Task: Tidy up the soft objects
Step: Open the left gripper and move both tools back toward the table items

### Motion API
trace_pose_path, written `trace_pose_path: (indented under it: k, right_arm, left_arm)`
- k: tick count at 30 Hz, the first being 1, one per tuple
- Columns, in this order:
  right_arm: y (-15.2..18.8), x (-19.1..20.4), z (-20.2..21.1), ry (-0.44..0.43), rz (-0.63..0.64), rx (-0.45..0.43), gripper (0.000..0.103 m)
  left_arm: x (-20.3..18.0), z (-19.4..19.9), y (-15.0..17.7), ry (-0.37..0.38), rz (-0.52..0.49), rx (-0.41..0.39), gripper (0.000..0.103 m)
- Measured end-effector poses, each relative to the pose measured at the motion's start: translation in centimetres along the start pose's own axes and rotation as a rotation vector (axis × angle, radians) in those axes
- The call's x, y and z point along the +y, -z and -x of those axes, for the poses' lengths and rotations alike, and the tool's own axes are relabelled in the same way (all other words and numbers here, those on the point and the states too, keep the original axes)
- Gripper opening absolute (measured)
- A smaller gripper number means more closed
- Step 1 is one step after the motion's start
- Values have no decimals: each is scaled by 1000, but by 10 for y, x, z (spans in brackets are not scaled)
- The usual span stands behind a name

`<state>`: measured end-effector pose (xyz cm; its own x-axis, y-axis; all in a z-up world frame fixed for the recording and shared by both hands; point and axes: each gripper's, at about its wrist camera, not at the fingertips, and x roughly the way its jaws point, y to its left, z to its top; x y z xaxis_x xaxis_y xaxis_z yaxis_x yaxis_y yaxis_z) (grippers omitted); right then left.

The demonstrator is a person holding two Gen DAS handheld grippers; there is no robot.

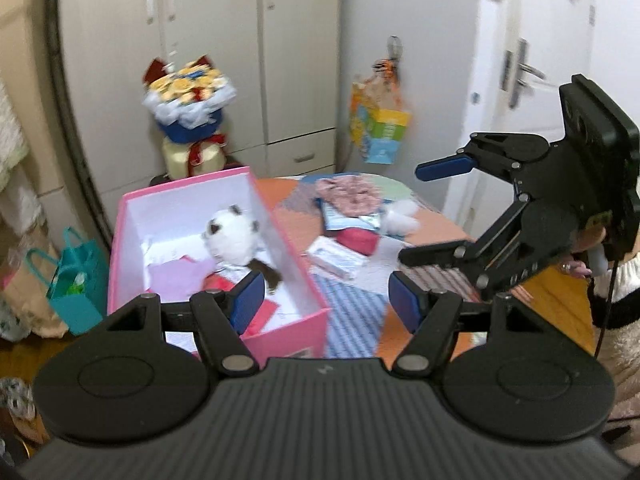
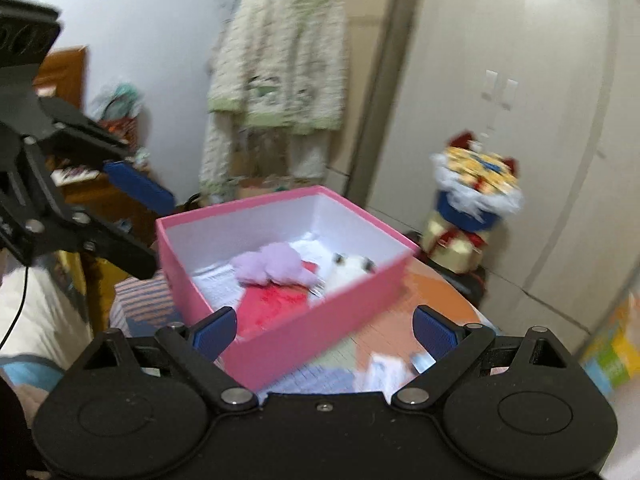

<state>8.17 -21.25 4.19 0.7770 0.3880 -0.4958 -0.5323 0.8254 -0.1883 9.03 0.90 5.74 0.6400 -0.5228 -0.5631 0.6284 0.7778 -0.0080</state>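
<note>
White cupboards stand behind my round table (image 1: 404, 332). On its left, the pink box (image 1: 280, 236) already holds a panda toy (image 1: 234, 236) and a purple toy (image 2: 272, 264). Next, I should go slowly for the white toy (image 1: 402, 216) on the table. My left gripper (image 1: 326, 306) and right gripper (image 2: 324, 330) tilt down, wide apart, holding nothing.
</note>
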Motion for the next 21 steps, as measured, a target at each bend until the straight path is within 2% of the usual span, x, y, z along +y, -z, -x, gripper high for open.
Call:
trace_pose_path:
  k: [5,9,12,17,21]
  right_arm:
    - [38,-31,35,62,-139,-49,97]
    - [62,-50,41,105,-210,-53,97]
    - [78,-61,43,116,-253,-59,97]
    - [92,-81,33,119,-324,-74,97]
    - [102,-101,24,100,-413,-97,97]
  left_arm:
    - [-32,-15,2,63,-45,6,68]
    - [-53,-36,6,102,-50,7,68]
    - [-69,-53,7,100,-58,7,68]
    - [-89,-83,6,54,-74,-12,68]
    - [-100,-111,9,-59,-81,-56,68]
